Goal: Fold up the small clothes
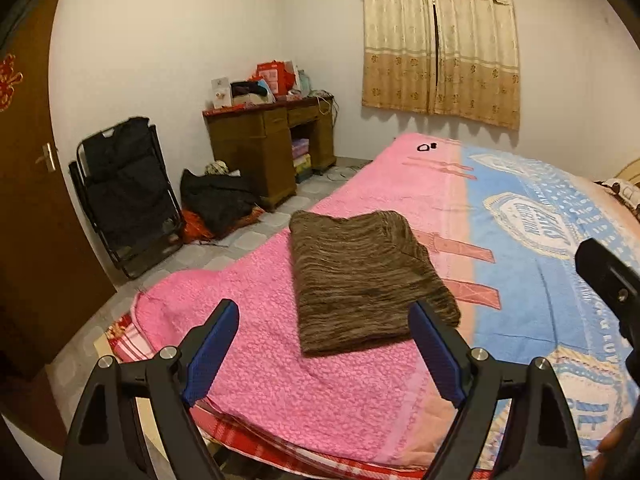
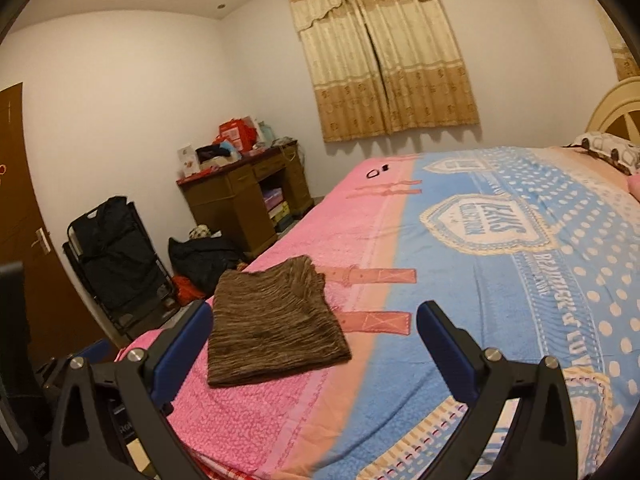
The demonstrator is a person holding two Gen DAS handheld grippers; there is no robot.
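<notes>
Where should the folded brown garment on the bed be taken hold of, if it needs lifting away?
Probably by the near edge of the brown garment, coming in low from the foot of the bed. That edge is a thick rounded fold facing both pairs of tongs, so one pinch catches all layers. The far end looks looser and bunched. Both the left tongs and right tongs are open and empty.

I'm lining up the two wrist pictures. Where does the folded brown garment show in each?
Left wrist: folded brown garment at centre, on the pink blanket.
Right wrist: folded brown garment left of centre, lower half.
Shared landmark: wooden desk against the far wall.
</notes>
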